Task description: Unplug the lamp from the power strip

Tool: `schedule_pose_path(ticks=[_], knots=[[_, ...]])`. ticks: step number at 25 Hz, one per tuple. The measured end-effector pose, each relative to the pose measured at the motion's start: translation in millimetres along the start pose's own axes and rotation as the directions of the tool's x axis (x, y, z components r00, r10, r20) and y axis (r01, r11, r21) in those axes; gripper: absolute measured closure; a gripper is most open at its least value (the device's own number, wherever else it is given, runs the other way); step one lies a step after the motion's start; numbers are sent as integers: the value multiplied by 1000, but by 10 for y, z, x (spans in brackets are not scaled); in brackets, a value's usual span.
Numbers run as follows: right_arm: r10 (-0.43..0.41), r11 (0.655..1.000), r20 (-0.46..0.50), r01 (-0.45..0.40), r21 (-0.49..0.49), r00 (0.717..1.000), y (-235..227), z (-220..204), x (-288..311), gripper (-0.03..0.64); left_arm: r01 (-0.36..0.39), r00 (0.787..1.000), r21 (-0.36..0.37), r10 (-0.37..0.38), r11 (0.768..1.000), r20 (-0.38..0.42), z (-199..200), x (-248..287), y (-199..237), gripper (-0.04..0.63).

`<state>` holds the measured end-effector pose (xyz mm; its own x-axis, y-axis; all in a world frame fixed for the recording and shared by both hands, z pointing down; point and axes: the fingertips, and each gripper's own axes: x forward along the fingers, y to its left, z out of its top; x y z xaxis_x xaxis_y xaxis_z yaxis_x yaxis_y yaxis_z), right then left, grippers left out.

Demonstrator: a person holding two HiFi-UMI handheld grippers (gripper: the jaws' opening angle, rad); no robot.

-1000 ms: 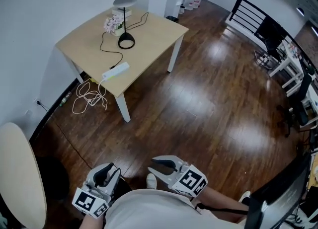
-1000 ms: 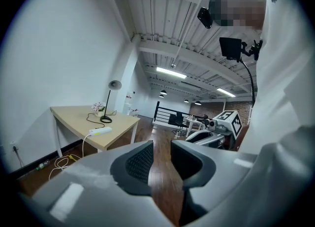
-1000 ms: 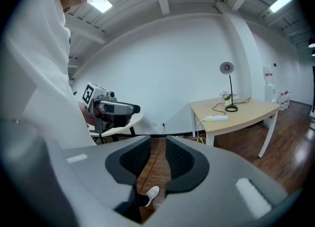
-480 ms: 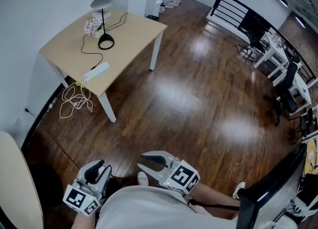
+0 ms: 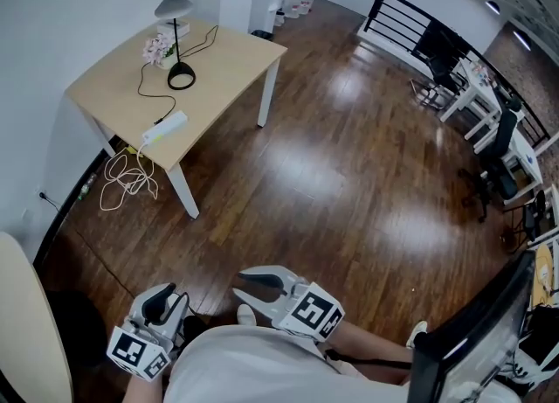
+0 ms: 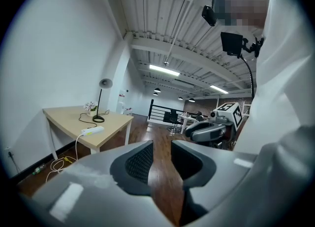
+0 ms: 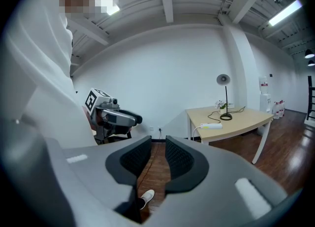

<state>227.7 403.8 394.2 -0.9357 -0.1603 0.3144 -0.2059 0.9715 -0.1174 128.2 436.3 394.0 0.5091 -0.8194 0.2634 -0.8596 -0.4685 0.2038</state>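
Observation:
A black desk lamp point(image 5: 175, 34) stands at the far side of a light wooden table point(image 5: 223, 56) by the wall. Its black cord runs to a white power strip point(image 5: 164, 127) near the table's front edge. Both grippers are held close to the person's body, far from the table. My left gripper point(image 5: 164, 303) and my right gripper point(image 5: 256, 282) are open with nothing between the pads. The left gripper view has the lamp point(image 6: 101, 100) and strip point(image 6: 92, 130) small at left. The right gripper view has the lamp point(image 7: 225, 98) and strip point(image 7: 211, 126) at right.
A small flower pot point(image 5: 159, 47) sits beside the lamp. A coiled white cable point(image 5: 127, 178) lies on the dark wood floor under the table. A pale chair back point(image 5: 26, 323) is at lower left, a black railing point(image 5: 410, 17) and office desks point(image 5: 489, 121) at right.
In the head view the table and lamp have slid left, and both grippers now sit lower and further left in frame. Neither gripper has taken hold of anything.

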Motion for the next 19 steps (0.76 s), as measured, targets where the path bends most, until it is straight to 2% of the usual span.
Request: schedule_pose_path(ticks=[19], knots=[[26,999,-4,-26,24,1000,-53,-64,91,526,-12,1000,-22,12,1000,-4,-22,38,30,471]])
